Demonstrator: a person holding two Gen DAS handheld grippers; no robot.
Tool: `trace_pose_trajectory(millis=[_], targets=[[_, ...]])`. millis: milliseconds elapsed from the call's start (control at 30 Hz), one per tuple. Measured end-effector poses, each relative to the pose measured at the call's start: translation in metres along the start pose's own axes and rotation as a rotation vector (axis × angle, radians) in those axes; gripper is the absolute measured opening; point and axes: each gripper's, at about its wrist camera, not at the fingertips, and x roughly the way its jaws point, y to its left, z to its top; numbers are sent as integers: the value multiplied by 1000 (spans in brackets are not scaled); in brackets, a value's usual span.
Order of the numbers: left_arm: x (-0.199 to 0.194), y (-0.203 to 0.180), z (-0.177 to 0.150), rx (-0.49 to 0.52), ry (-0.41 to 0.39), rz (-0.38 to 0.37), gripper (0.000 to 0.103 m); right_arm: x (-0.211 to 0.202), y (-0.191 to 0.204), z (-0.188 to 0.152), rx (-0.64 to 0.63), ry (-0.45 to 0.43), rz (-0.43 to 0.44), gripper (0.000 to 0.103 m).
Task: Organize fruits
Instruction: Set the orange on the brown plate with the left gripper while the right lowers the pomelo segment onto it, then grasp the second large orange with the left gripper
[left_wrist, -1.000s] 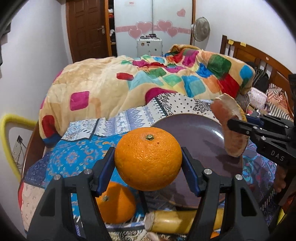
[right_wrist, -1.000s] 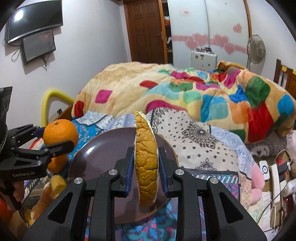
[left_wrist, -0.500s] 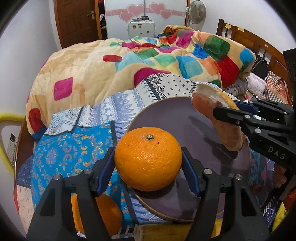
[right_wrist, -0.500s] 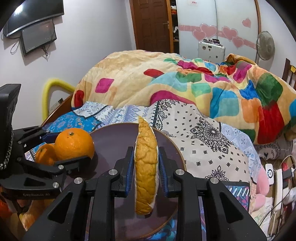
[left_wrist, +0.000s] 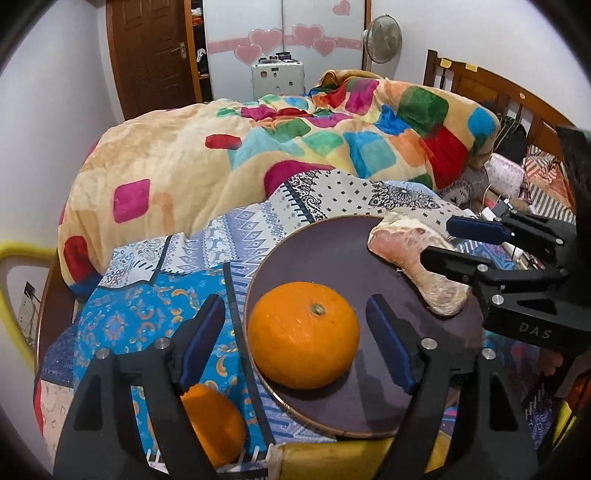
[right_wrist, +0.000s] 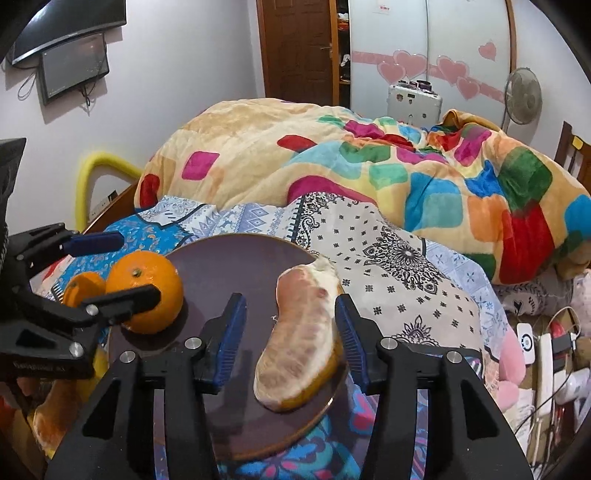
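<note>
Risk, left to right: the orange (left_wrist: 303, 334) sits free near the left rim of the plate (left_wrist: 332, 243), which rests on a soft bed quilt (left_wrist: 147, 317), so a nudge from either pad as the left hand-held gripper (left_wrist: 295, 339) backs out could roll it off toward the second orange (left_wrist: 212, 424) lying on the quilt. That gripper is spread wide, the orange between its pads and clear of both. The right hand-held gripper (right_wrist: 291, 339) is also wide; the peeled pomelo wedge (right_wrist: 303, 336) lies on the plate's right edge, close against the right pad (right_wrist: 349, 332), so pulling back could drag it over the rim.
</note>
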Motion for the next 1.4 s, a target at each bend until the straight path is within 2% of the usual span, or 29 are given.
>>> trace_pose_trajectory(millis=[200,367,567,700,933,1000,1167,1300,1400], targets=[[-29,16,-3,-33,-50,20,79,-19,10,-1,-28,-39,-21,47],[-53,36,-12,-73,-82,40,81,-37,20,-2,-37,-88,-22,54],[-56,51,-33,-71,-62,87,82,-51,35,-7,-70,-122,-32,60],[-50,54,-50,-43,-42,124,82,-55,38,-14,-66,-123,-27,60],[-27,61,-69,-55,9,100,81,-49,37,-27,-69,-106,-32,60],[-21,64,-70,-74,28,73,80,-47,36,-29,-67,-99,-22,60],[-10,66,-72,-100,57,41,75,-44,41,-35,-81,-90,-12,60],[-1,65,-74,-108,96,8,65,-43,44,-40,-78,-81,10,60],[-4,65,-76,-120,96,16,64,-43,48,-43,-83,-71,24,60]])
